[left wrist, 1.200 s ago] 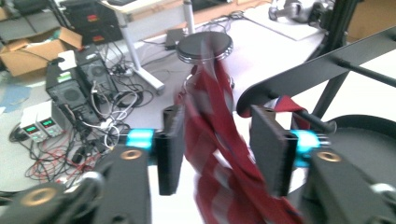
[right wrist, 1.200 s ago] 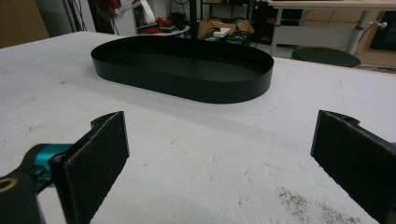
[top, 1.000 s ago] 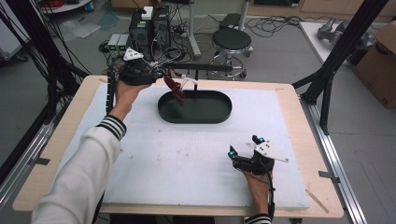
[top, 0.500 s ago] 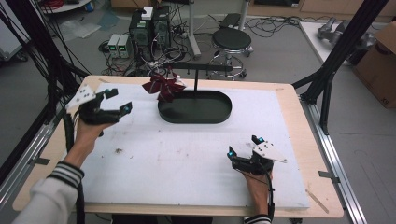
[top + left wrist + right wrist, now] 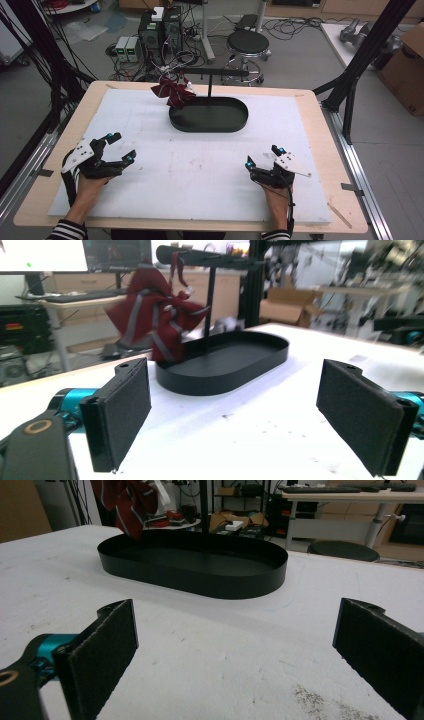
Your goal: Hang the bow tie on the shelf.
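A dark red cloth item with grey straps (image 5: 172, 91) (image 5: 155, 322) (image 5: 130, 502) hangs from the left end of a black T-shaped stand's crossbar (image 5: 215, 73). The stand rises from a black oval tray (image 5: 232, 121) (image 5: 240, 365) (image 5: 200, 567) at the far middle of the white mat. My left gripper (image 5: 119, 146) (image 5: 235, 412) rests near the mat's front left, open, nothing between its pads. Near the front right my right gripper (image 5: 263, 156) (image 5: 235, 655) also sits open and empty. Both point toward the tray.
The white mat (image 5: 200, 170) covers a wooden table (image 5: 320, 120). Black frame posts (image 5: 365, 55) stand at the right and left edges. Beyond the far edge are a stool (image 5: 247, 42), computers (image 5: 160, 27) and cables on the floor.
My left gripper let go of the red cloth item at the stand and drew back to the mat's front left, open. The cloth now hangs from the crossbar. The right gripper stayed put.
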Demonstrator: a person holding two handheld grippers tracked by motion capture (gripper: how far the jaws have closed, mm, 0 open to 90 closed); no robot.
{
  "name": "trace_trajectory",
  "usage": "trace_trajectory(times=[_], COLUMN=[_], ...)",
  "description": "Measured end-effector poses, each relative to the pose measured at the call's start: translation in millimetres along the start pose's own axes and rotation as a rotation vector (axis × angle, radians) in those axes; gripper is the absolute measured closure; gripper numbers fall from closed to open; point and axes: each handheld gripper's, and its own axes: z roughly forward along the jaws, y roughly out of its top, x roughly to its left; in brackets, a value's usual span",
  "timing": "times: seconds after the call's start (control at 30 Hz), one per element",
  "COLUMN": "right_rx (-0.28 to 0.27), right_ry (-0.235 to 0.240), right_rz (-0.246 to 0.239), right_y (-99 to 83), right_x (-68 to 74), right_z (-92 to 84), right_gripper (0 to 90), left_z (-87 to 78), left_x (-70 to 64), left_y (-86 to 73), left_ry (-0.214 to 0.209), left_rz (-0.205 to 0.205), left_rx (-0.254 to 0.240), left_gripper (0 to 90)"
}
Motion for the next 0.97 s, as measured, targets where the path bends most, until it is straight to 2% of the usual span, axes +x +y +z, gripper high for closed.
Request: trace_trajectory(times=[0.1,0.17,0.23,0.37,0.5,0.6,0.77,0.97], right_rx=[-0.013,-0.027,-0.034,-0.045,-0.066,-0.073,-0.076,-0.072], right_ry=[0.001,0.004,0.004,0.004,0.003,0.000,0.000,0.001], right_rz=[0.003,0.027,0.024,0.029,0.017,0.011,0.008,0.002], right_y=[-0.6,-1.2,-1.4,-2.2,-3.0,-3.3,-3.4,-3.4], right_x=[-0.9,-2.4,-3.0,-2.1,-2.1,-1.3,-0.9,0.0], right_z=[-1.3,-2.8,-3.3,-5.0,-6.6,-7.2,-7.2,-7.2], right_gripper=[3.2,3.2,3.2,3.2,3.2,3.2,3.2,3.2], left_z=[-5.1,-6.7,-7.8,-8.9,-9.0,-8.8,-9.7,-9.2], left_x=[0.1,-1.0,-2.2,-4.9,-4.6,-5.8,-5.9,-6.3], left_y=[-8.5,-14.0,-18.5,-19.1,-19.3,-19.3,-19.6,-19.6], left_ry=[0.020,0.027,0.025,0.031,0.037,0.045,0.070,0.073], left_rz=[-0.004,0.006,0.012,0.036,0.033,0.045,0.041,0.041], left_rx=[-0.025,-0.021,-0.019,-0.037,-0.036,-0.031,-0.039,-0.038], left_gripper=[14.4,14.4,14.4,14.4,14.4,14.5,14.4,14.4])
